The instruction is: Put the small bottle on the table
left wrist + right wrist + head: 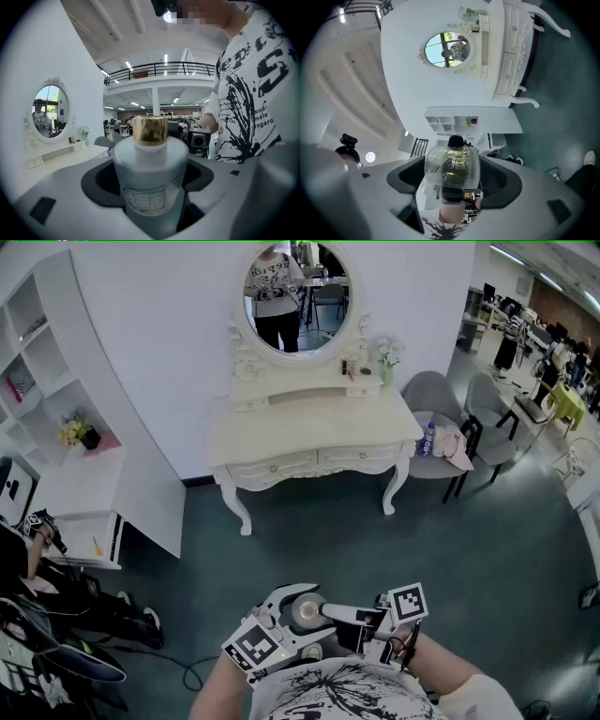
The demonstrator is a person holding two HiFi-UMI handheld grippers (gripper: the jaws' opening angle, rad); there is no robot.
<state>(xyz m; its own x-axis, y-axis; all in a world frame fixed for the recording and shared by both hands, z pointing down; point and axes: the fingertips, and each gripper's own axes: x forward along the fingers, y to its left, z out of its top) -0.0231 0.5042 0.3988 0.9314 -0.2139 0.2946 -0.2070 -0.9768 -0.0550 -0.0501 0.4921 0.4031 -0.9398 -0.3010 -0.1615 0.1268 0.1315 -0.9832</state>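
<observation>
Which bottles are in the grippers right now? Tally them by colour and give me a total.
Pale bottle with gold cap: 1
Clear bottle with gold print: 1
Total: 2

small bottle (305,612) in jaws (both pairs), table (309,423) ahead — shelves (56,381) left
</observation>
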